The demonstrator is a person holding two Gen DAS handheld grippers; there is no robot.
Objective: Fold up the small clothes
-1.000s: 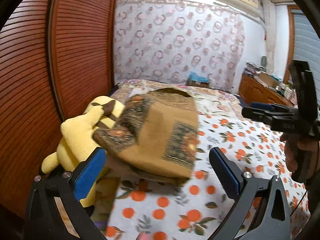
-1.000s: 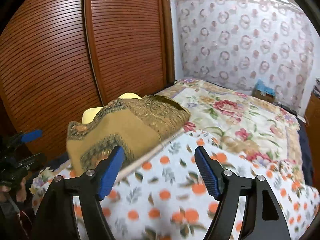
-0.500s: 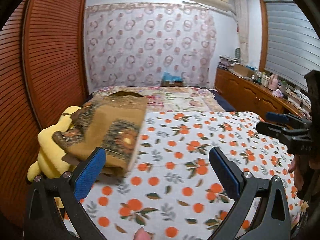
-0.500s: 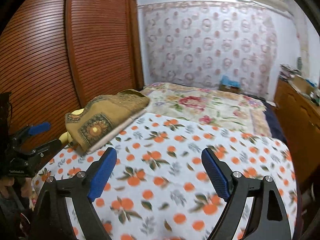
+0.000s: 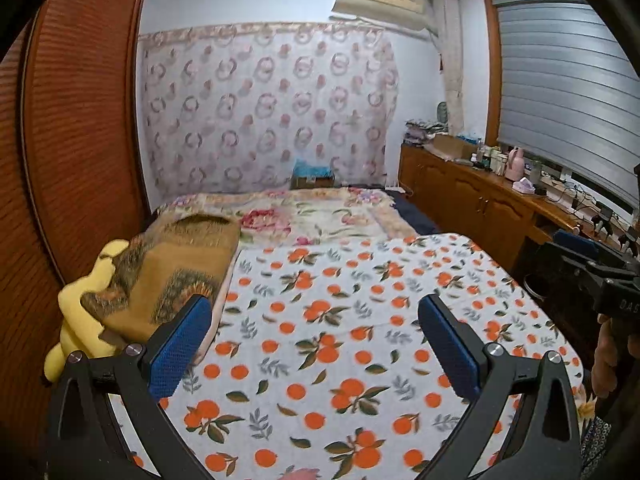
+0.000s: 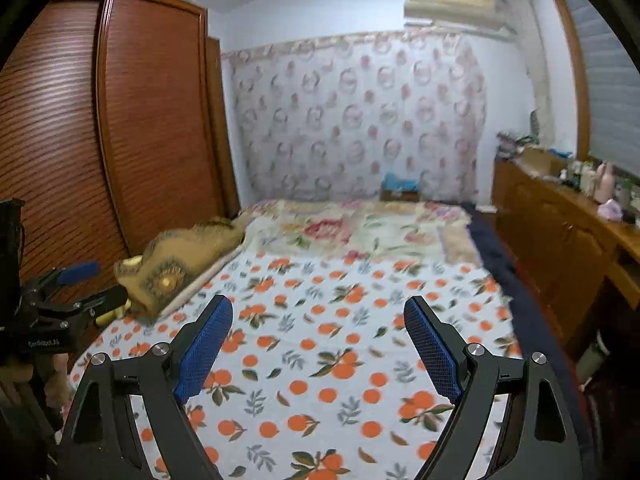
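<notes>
A folded brown patterned garment (image 5: 168,268) lies on a yellow plush toy (image 5: 80,320) at the bed's left edge; it also shows in the right wrist view (image 6: 180,256). My left gripper (image 5: 314,344) is open and empty, held above the orange-print sheet (image 5: 340,320), right of the garment. My right gripper (image 6: 318,344) is open and empty over the same sheet (image 6: 320,340). Each gripper shows at the edge of the other's view: the right one (image 5: 592,276), the left one (image 6: 76,288).
A brown louvred wardrobe (image 5: 60,160) stands along the left side of the bed. A floral quilt (image 5: 312,216) covers the far half. A wooden cabinet (image 5: 480,200) with bottles and clutter runs along the right wall.
Both grippers have pulled back and away from the folded garment, which stays on the plush toy. The views now take in the whole bed.
</notes>
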